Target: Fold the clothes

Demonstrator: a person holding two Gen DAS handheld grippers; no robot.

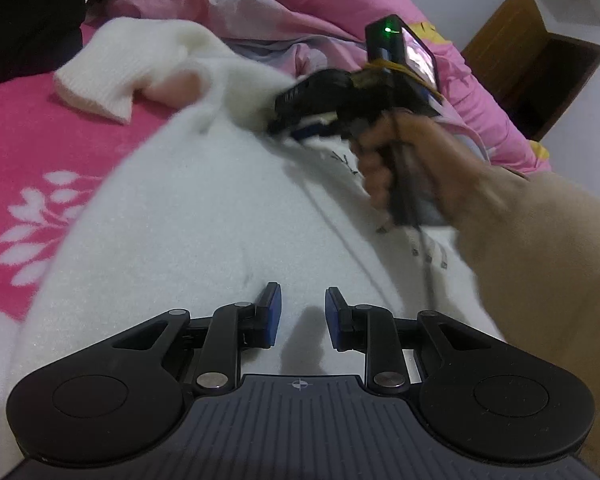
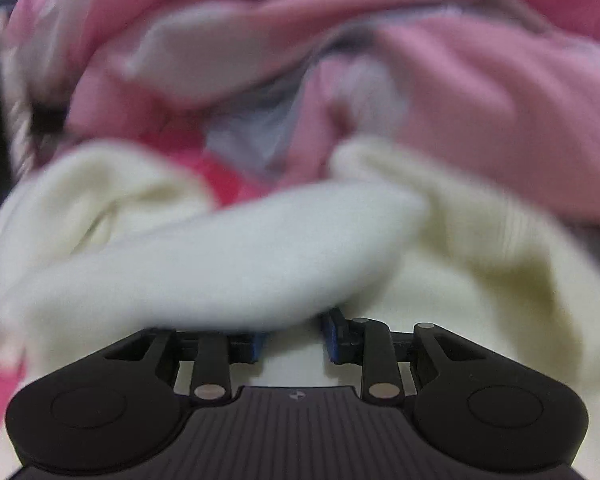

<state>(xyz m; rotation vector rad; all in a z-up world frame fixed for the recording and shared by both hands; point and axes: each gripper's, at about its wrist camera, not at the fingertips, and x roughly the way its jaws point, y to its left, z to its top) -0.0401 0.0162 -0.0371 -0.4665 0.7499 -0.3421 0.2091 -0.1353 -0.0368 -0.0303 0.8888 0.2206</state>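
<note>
Left wrist view: soft, floppy white sweater (image 1: 204, 216) is pinched by the right hand-held gripper (image 1: 288, 120) at 12 o'clock; left hand-held gripper (image 1: 303, 312) is left unclenched, empty.

The sweater (image 1: 188, 216) is white and fleecy, spread across a pink bed with its broad body lying fairly flat. One ribbed cuff (image 1: 96, 84) lies at the far left on the pink cover. A sleeve (image 2: 220, 248) is lifted and draped as a blurred fold across the body. Small dark embroidery marks its front.
</note>
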